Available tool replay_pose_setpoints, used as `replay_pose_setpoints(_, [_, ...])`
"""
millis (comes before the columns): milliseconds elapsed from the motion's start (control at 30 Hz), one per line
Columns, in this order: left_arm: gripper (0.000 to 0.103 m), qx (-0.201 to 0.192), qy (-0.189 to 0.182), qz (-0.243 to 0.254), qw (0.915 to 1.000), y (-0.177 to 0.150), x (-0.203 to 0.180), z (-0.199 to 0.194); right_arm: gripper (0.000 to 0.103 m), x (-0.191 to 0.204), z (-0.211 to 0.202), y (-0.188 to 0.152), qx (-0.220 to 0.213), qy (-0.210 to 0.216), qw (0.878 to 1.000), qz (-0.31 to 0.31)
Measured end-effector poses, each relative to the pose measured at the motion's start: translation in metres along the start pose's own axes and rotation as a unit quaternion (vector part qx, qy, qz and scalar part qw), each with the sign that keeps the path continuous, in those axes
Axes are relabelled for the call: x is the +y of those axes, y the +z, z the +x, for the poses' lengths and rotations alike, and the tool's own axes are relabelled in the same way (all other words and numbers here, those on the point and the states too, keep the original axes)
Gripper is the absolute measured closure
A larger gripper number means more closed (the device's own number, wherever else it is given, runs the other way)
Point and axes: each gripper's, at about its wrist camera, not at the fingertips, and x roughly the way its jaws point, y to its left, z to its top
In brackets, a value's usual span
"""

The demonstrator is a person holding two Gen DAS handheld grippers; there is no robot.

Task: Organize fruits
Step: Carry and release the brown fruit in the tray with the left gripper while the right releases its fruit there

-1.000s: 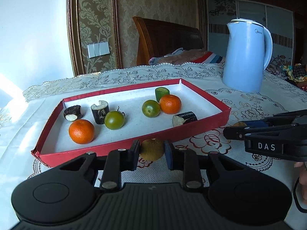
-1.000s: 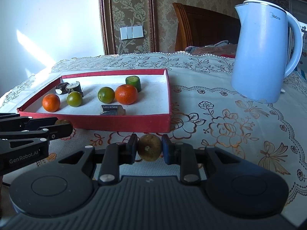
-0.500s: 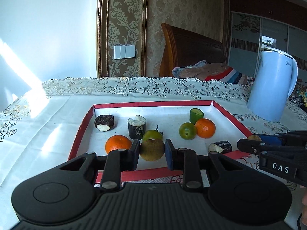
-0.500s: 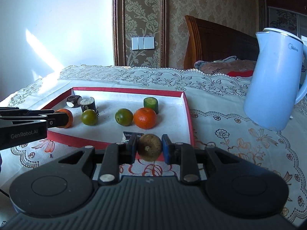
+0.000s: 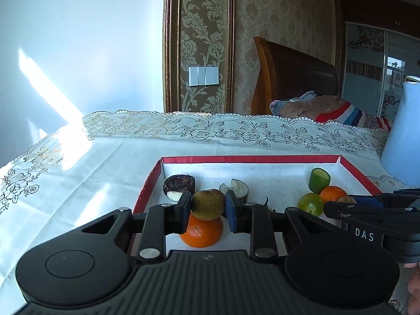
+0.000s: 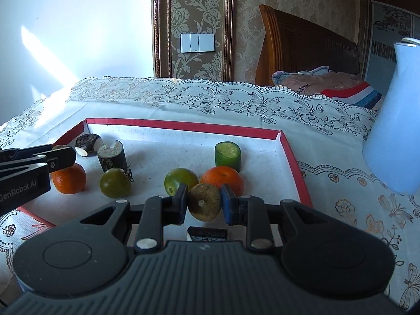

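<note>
Above tray (image 6: pixel 296 168): kiwis (image 6: pixel 204 201) between hand-held grippers' (image 6: pixel 204 203) fingers

We're in a home bedroom: carved wooden headboard (image 6: pixel 309 39) at the far right, folded bedding (image 6: pixel 325 81), damask wallpaper (image 5: pixel 204 26), lace tablecloth (image 6: pixel 210 97) near us.

White wall (image 5: pixel 78 39) at left w/ a slanted sun patch (image 5: pixel 47 84). Gold damask wallpaper panel (image 5: pixel 199 39) in dark frame carries a 3-gang light switch (image 5: pixel 204 75). Wooden headboard (image 6: pixel 307 44) behind, striped bedding (image 5: pixel 349 113) near it. Lace-edged tablecloth (image 6: pixel 210 97) covers the table; mirrored wardrobe doors (image 5: pixel 367 71) at far right.
</note>
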Motion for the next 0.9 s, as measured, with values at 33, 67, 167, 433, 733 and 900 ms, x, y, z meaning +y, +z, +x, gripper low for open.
replay_pose_setpoints(33, [0.076, -0.002, 0.007, 0.007, 0.9999, 0.001, -0.002, 0.004, 0.077, 0.002, 0.000, 0.001, -0.004, -0.005, 1.000, -0.005])
replay_pose_setpoints(67, [0.075, -0.003, 0.015, 0.011, 0.9998, 0.002, -0.003, 0.007, 0.077, 0.002, 0.001, 0.001, -0.005, -0.002, 1.000, -0.004])
replay_pose_setpoints(167, [0.075, 0.004, 0.026, 0.007, 0.9996, 0.003, -0.004, 0.015, 0.076, 0.003, 0.001, 0.002, -0.009, 0.001, 1.000, -0.005])
replay_pose_setpoints(433, [0.074, 0.034, 0.024, -0.007, 0.9991, 0.000, 0.001, 0.019, 0.064, 0.003, 0.001, 0.003, -0.007, 0.005, 1.000, 0.002])
replay_pose_setpoints(733, [0.074, 0.044, 0.014, -0.034, 0.9984, 0.000, 0.010, 0.017, 0.050, 0.005, -0.002, 0.000, -0.007, 0.008, 1.000, -0.002])
replay_pose_setpoints(900, [0.073, 0.044, 0.010, -0.035, 0.9984, -0.001, 0.010, 0.012, 0.042, 0.005, -0.008, -0.001, -0.009, 0.009, 1.000, 0.001])
